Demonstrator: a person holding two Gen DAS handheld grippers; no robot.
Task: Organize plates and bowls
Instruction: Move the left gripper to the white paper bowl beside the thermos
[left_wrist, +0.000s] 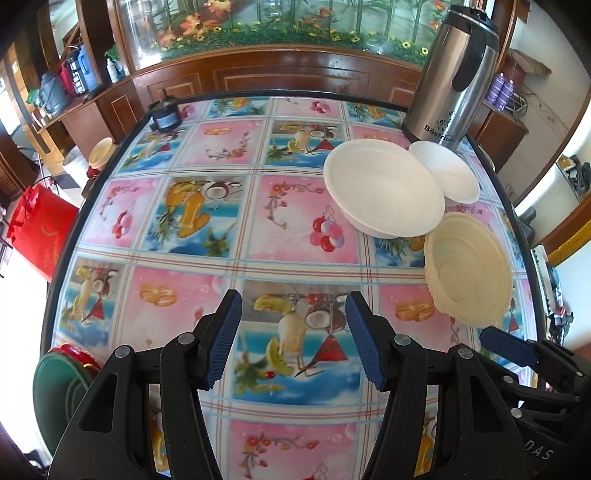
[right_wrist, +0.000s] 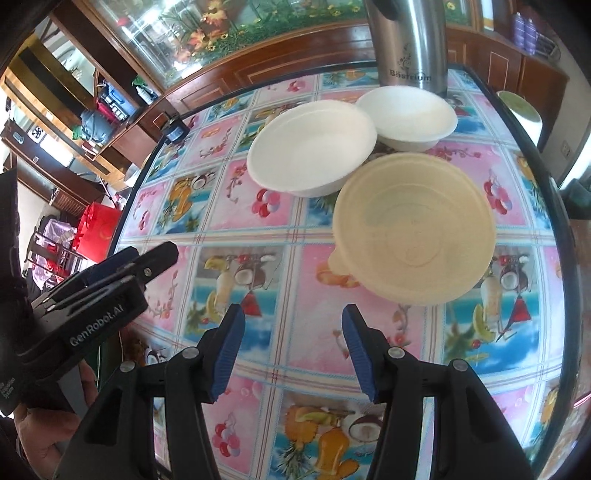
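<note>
Three empty bowls stand close together on the table's far right. In the left wrist view they are a large white bowl (left_wrist: 384, 188), a small white bowl (left_wrist: 448, 170) behind it, and a cream ribbed bowl (left_wrist: 469, 266) nearest me. My left gripper (left_wrist: 293, 332) is open over bare tablecloth, left of the cream bowl. The right wrist view shows the cream bowl (right_wrist: 417, 229) just ahead of my right gripper (right_wrist: 293, 343), which is open with nothing between its pads. The large white bowl (right_wrist: 314, 147) and small white bowl (right_wrist: 406, 114) sit beyond.
A steel thermos (left_wrist: 454, 74) stands at the far right behind the bowls. Green plates with something red (left_wrist: 59, 391) sit at the near left edge, and a small dark jar (left_wrist: 166, 114) at the far left corner. The round table has a black rim (right_wrist: 554, 192). A hand (right_wrist: 40, 439) holds the left gripper.
</note>
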